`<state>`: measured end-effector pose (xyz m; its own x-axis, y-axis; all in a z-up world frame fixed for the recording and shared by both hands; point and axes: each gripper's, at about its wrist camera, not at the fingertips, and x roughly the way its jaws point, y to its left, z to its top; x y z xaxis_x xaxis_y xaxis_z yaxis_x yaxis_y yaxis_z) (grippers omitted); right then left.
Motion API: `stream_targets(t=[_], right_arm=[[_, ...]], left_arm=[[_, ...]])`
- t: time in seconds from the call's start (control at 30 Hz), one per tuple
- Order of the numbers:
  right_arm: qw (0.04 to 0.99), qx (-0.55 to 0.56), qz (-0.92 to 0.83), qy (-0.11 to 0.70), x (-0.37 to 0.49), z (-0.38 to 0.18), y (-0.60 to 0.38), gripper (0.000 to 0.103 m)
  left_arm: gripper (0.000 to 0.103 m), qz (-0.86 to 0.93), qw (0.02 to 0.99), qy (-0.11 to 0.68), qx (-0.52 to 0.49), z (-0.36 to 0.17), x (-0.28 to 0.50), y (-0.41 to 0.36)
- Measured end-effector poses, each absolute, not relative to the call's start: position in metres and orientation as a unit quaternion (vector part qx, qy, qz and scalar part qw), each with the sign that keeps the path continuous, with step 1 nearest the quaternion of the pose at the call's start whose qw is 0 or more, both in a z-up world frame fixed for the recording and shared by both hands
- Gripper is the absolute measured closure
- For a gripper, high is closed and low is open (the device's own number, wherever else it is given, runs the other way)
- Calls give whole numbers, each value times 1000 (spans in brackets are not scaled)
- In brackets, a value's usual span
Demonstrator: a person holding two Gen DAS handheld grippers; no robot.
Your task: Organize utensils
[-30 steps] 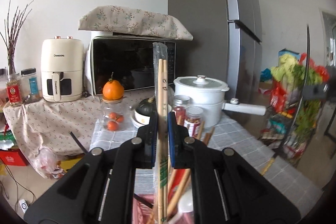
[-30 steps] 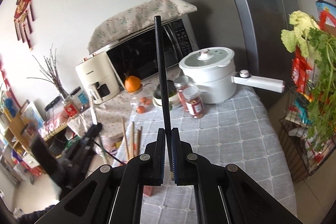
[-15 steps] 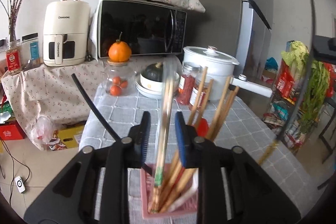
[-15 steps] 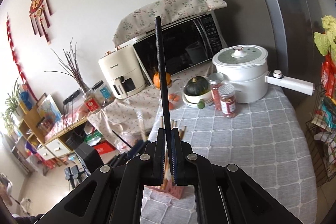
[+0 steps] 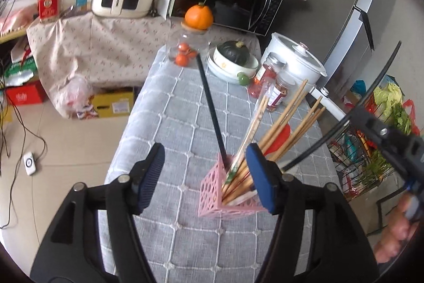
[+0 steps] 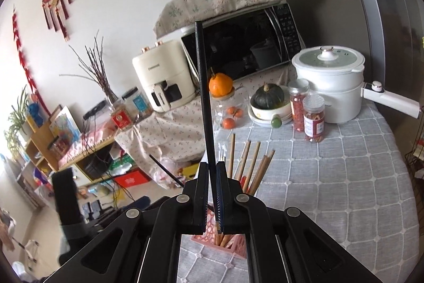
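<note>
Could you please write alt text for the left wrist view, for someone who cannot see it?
The open left gripper hovers over a pink holder full of wooden chopsticks and one black chopstick, on a grey checked tablecloth.

A pink lattice holder [image 5: 212, 194] stands upright on the grey checked cloth of the desk [image 5: 169, 123]. Wooden chopsticks [image 5: 288, 118] fan out of it, leaning toward the right, beside a clear-sleeved pair [image 5: 253, 127] and one black chopstick [image 5: 210, 108] leaning the other way. Another black chopstick [image 6: 204, 97] is pinched upright above the holder.
</note>
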<state>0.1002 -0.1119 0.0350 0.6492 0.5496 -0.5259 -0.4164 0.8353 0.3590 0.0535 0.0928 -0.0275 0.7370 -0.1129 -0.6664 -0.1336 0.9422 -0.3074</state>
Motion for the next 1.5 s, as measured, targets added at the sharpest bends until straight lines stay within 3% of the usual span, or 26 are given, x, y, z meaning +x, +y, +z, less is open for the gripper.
stream_targets(t=[0.07,0.2,0.37,0.43,0.5,0.6,0.73,0.8,0.83,0.9,1.07,1.5], right_arm=[[899,92,263,338,105,24,-104,97],[895,70,248,363,112,7,-93,97],[892,80,250,368,115,-1,-96,94],[892,84,255,363,113,4,-101,84],[897,88,257,349,107,14,-110,63],[910,91,244,323,94,30,-128,40],[926,83,202,308,74,43,-147,23],[933,75,172,307,63,45,-155,16],[936,68,156,308,57,44,-158,14],[940,46,125,313,47,40,-160,0],[938,-11,79,338,26,23,-161,0],[928,15,41,370,12,2,-199,0]], left_arm=[[37,3,913,367,-176,-28,56,95],[27,14,911,366,-193,-27,55,103],[24,15,906,381,-182,-30,56,101],[24,17,907,384,-173,-28,55,99],[22,15,909,385,-160,-25,53,96],[18,14,913,384,-136,-19,47,91],[13,11,915,387,-113,-9,34,81],[0,14,915,390,-103,-4,26,74],[1,14,916,389,-93,-2,21,69],[1,23,918,391,-67,1,13,58],[1,33,918,394,-26,-4,-6,33],[1,38,918,396,-2,-11,-9,16]])
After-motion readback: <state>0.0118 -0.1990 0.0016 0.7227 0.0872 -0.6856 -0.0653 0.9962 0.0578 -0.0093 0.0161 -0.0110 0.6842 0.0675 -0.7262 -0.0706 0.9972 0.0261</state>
